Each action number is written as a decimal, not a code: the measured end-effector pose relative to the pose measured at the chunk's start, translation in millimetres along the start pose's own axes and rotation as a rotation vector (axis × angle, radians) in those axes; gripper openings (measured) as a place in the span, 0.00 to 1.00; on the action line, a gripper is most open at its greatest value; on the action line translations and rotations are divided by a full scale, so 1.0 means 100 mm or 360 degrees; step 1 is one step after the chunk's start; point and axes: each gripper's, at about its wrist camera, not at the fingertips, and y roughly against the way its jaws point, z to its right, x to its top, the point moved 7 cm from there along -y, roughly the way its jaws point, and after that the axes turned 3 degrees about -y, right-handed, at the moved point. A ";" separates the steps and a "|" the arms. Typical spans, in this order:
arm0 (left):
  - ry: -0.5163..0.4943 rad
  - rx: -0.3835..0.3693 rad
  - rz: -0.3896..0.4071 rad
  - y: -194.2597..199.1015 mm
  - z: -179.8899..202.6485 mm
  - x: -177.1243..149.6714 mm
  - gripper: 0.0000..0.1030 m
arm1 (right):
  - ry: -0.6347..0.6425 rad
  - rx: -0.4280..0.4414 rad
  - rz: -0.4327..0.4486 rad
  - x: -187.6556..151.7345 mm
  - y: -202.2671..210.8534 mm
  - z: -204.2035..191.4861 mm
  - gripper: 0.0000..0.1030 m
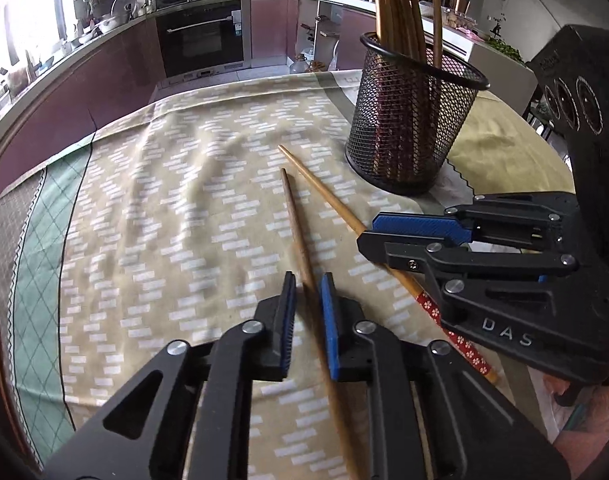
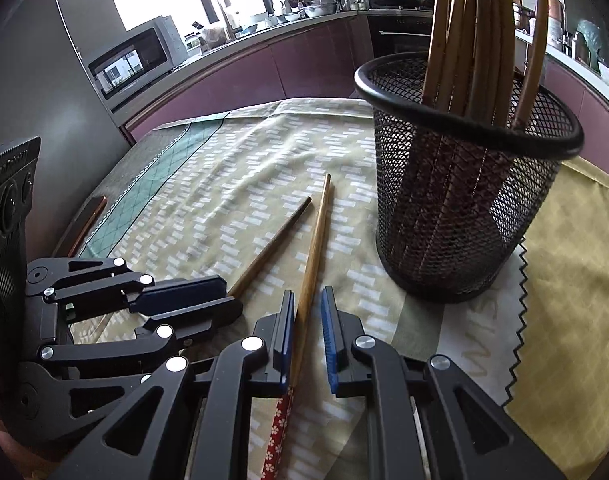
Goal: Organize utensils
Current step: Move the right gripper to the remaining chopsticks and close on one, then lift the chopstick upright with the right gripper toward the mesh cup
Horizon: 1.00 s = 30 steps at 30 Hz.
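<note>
Left wrist view: my left gripper (image 1: 307, 320) fills the lower centre, jaws drawn narrow around the darker chopstick (image 1: 294, 224); whether the pads press it I cannot tell. At right, my right gripper (image 1: 378, 240) lies across the lighter chopstick (image 1: 324, 192), whose red flowered end shows below it.

Right wrist view: my right gripper (image 2: 307, 340) straddles the lighter chopstick (image 2: 314, 248), which touches the left pad, with a gap to the right one. My left gripper (image 2: 224, 298), lower left, covers the darker chopstick's (image 2: 272, 244) near end.

Both chopsticks lie on a wrinkled beige patterned tablecloth (image 1: 176, 208), tips near each other, just beside the black mesh cup (image 2: 464, 184). The cup stands upright at upper right, holding a bundle of bamboo chopsticks (image 2: 476, 32).

Background: kitchen counter with pots, an oven (image 1: 202, 36), a microwave (image 2: 136, 60), bright windows.
</note>
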 end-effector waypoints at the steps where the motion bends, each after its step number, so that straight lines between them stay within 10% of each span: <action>1: 0.0010 0.0000 0.0003 0.00 0.00 0.01 0.10 | -0.0012 0.0005 0.0001 0.01 -0.01 0.01 0.11; 30: 0.0077 -0.0139 0.0254 0.78 0.06 0.17 0.07 | -0.0081 0.0320 0.0288 0.06 0.82 -0.05 0.06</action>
